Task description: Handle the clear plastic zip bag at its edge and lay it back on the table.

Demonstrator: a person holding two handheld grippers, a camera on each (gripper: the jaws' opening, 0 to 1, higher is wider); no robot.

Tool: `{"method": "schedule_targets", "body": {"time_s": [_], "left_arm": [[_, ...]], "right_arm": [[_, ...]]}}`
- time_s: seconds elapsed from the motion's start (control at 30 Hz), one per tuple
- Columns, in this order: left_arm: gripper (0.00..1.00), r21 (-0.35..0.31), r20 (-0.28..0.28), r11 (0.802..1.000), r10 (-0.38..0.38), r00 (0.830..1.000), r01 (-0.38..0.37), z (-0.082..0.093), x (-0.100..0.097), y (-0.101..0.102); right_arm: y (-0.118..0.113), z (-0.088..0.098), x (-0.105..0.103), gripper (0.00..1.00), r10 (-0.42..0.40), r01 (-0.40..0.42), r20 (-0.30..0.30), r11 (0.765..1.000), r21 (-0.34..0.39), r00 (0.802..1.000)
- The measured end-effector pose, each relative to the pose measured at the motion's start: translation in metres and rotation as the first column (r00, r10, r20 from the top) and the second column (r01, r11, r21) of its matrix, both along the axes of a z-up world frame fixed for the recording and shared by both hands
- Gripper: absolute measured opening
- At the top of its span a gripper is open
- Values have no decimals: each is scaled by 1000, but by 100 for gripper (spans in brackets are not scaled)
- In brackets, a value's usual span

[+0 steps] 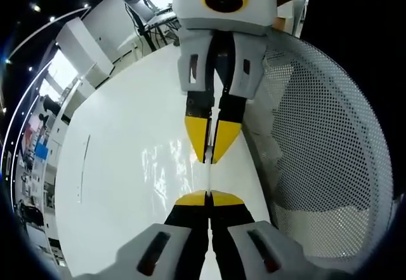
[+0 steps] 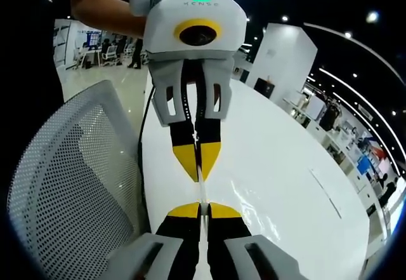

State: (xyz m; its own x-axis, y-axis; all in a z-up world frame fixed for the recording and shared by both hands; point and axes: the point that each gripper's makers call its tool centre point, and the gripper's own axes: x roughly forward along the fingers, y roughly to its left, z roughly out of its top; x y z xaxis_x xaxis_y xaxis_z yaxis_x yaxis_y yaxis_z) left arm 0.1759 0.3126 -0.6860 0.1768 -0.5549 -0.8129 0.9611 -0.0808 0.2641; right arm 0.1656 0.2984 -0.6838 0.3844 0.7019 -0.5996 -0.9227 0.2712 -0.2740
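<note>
Above the table [image 1: 114, 166], the left gripper [image 1: 209, 194] and right gripper [image 2: 200, 207] face each other, jaws pinching the bag [image 1: 168, 166] edge taut between them. Uneven pulling could tear it free.

an open-plan office or showroom hall: a long white table [image 2: 298, 185] with a white mesh office chair [image 1: 330, 140] drawn up beside it. behind stand white pillars [image 2: 288, 54] and partitions, desks with chairs and screens [image 2: 111, 51], and curved strip lights [image 2: 355, 39] run across a dark ceiling.
</note>
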Motion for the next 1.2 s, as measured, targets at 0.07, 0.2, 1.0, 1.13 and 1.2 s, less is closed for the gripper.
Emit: {"method": "schedule_targets", "body": {"time_s": [0.07,0.2,1.0,1.13,1.2], "left_arm": [[0,1,0,1000,1,1000,-1,0,-1,0],[0,0,0,1000,3,1000,-3,1,0,1],[0,-3,5,1000,16,1000,-16,2,2,4],[0,-8,8,1000,18,1000,-17,3,2,3],[0,-11,5,1000,20,1000,-20,3,2,3]], "right_arm": [[0,0,0,0,2,-2,0,1000,0,1000],[0,1,0,0,-1,1,0,1000,5,1000],[4,3,1,0,-10,10,-6,1000,28,1000],[2,4,2,0,-12,12,-4,1000,27,1000],[2,4,3,0,-12,12,-3,1000,26,1000]]}}
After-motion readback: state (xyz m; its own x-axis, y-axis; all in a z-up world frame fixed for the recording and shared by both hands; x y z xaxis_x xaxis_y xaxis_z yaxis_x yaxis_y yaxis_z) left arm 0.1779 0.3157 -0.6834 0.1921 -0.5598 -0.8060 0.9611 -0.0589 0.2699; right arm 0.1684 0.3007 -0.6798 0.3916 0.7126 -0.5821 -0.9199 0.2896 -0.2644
